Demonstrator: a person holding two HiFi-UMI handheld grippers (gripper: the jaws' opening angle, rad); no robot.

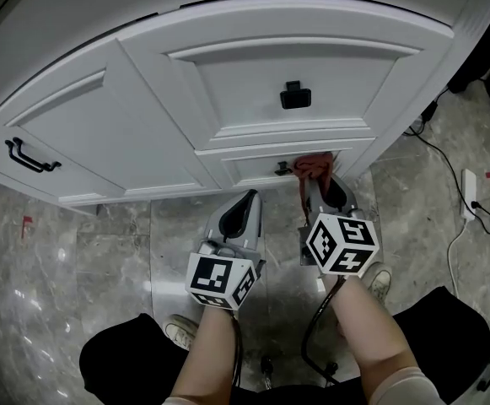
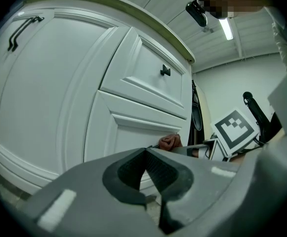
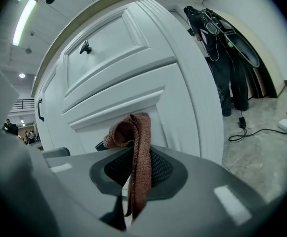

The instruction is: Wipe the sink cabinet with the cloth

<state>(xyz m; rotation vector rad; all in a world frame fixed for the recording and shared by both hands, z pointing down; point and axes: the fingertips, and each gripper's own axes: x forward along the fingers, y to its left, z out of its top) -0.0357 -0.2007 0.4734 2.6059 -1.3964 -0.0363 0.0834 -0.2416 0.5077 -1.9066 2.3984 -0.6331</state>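
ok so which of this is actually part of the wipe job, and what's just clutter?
In the job:
- cloth, clamped in the right gripper
- sink cabinet; the cloth is up by its lower drawer
- left gripper, jaws together, empty

Lying about:
- power strip and cable on the floor
- dark gear by the wall

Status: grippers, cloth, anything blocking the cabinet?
Right gripper shut on cloth, at the lower drawer front. Left gripper shut, empty, beside it. Nothing between cloth and cabinet.
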